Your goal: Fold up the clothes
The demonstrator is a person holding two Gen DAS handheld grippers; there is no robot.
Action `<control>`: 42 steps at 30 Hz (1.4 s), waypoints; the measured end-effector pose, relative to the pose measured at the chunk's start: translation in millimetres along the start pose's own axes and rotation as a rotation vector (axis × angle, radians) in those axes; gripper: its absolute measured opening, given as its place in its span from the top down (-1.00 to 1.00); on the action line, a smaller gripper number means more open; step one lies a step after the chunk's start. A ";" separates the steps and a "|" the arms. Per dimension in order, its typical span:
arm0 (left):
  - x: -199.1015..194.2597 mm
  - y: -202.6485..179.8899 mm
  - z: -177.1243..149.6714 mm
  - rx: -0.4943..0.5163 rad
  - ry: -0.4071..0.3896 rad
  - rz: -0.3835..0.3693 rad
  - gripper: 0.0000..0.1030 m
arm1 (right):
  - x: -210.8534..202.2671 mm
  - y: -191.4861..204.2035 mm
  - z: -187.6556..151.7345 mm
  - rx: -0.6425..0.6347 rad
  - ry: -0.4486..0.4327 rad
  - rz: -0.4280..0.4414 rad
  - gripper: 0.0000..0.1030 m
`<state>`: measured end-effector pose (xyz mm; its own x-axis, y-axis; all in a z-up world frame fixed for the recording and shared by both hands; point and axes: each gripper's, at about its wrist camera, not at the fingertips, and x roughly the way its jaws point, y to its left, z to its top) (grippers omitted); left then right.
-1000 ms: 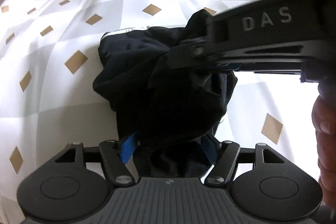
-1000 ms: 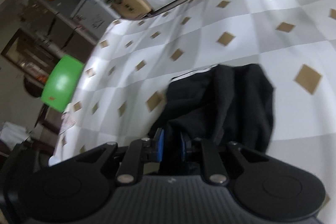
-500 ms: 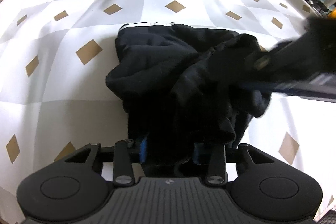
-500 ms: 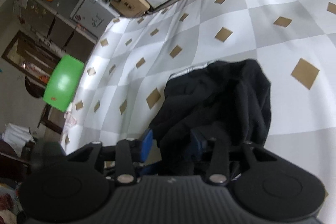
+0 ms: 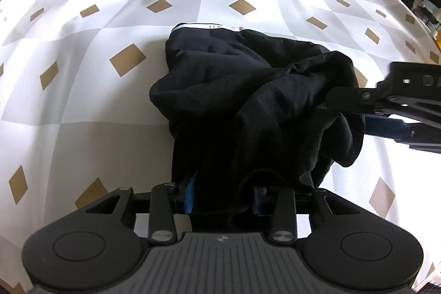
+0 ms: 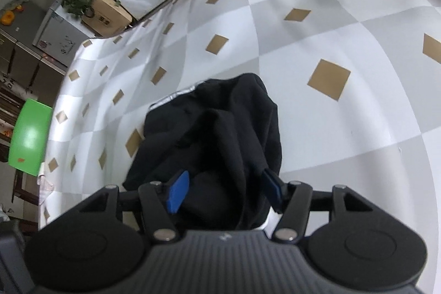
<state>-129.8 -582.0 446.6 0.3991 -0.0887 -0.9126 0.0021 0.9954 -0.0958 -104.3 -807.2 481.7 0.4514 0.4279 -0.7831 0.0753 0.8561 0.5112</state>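
We see a black garment bunched in a soft, matte, rumpled heap on a worktop covered by a smooth white-and-grey checked cloth with tan diamonds. A white-striped band edges it at twelve o'clock. Our left tongs have cloth between their blue pads, spread rather wide; we cannot tell whether they grip. Our right tongs stand released around another fold. No flat, squared fold shows; we judge the folding unfinished.

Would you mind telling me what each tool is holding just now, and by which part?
The left tool appears shut on the near edge of the black garment. The right tool is open, with bunched cloth between its fingers.
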 end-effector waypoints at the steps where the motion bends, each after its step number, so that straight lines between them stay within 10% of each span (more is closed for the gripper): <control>1: -0.5 -0.4 -0.2 0.008 -0.002 0.002 0.28 | 1.6 0.9 -0.9 -0.003 0.001 -0.002 -0.09; 9: -8.3 -2.1 -3.6 0.062 -0.025 0.013 0.12 | 11.2 10.1 -6.8 -0.029 0.007 0.005 0.66; 14: -17.0 -2.0 -3.9 0.080 -0.053 0.012 -0.01 | 8.0 23.9 -4.5 -0.046 -0.004 0.080 0.73; 27: -25.0 -2.0 -3.6 0.074 -0.103 -0.037 -0.10 | 15.8 66.9 -3.9 -0.085 0.105 0.372 0.64; 32: -14.9 13.2 -0.5 -0.022 -0.062 -0.064 0.39 | 11.6 61.2 -0.9 -0.067 0.103 0.335 0.27; 42: -6.4 41.8 0.6 -0.198 0.005 0.026 0.42 | -2.4 25.3 13.9 -0.029 0.003 0.084 -0.02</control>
<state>-131.7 -539.8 448.7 0.3921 -0.0639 -0.9177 -0.1888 0.9708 -0.1483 -91.2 -790.6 501.4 0.4528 0.4994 -0.7386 0.0113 0.8251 0.5649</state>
